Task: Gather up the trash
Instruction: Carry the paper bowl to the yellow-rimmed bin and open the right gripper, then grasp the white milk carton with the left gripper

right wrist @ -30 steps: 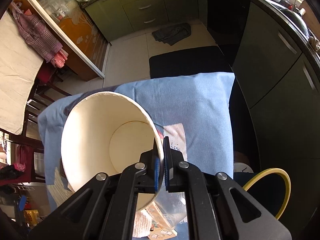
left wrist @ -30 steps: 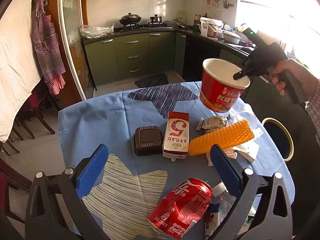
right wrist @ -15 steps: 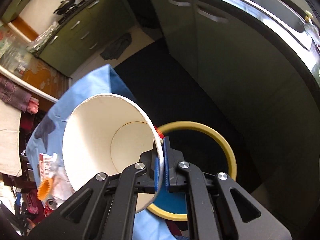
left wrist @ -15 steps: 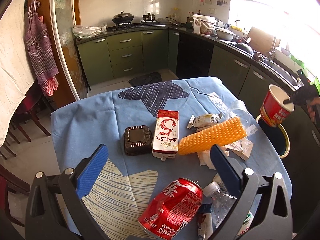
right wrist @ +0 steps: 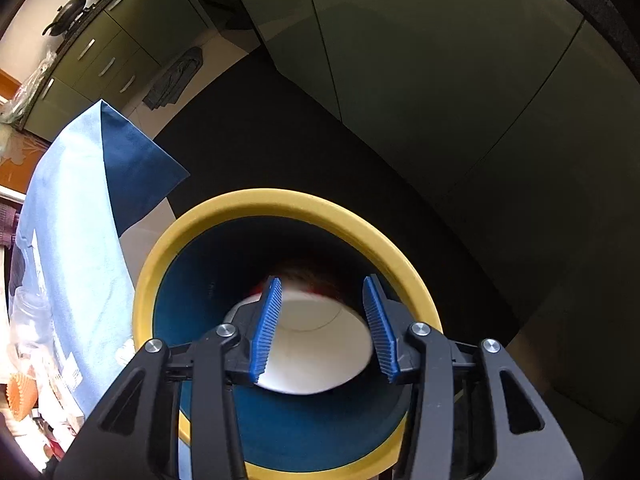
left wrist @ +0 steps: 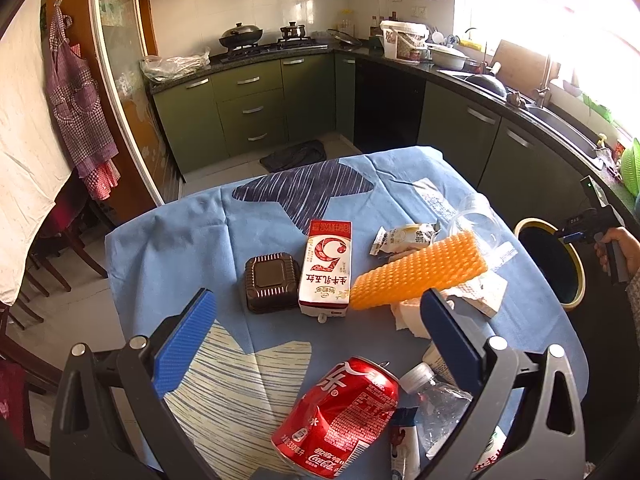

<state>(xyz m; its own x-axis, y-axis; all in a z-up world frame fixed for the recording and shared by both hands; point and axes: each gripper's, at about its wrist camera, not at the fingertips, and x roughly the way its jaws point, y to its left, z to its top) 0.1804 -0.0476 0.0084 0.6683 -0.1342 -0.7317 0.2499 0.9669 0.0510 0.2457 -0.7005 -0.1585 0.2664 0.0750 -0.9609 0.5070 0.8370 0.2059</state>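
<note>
Kitchen surface (left wrist: 168, 248) holding litter; right gripper (right wrist: 324, 328) hanging over bin (right wrist: 280, 204), fingers (right wrist: 266, 328) just been opening, releasing cup (right wrist: 316, 344) inside; left gripper (left wrist: 320, 336) fingers spread, empty, waiting above can (left wrist: 340, 416).

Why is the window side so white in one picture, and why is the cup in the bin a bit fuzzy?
Left wrist view: sunlight through the window burns that corner to white, and the fisheye lens bends the cupboards. Right wrist view: it is darker, and the paper cup looks soft-edged inside the bin, seen between the open jaws of the right hand-held gripper, perhaps because it is moving.
</note>
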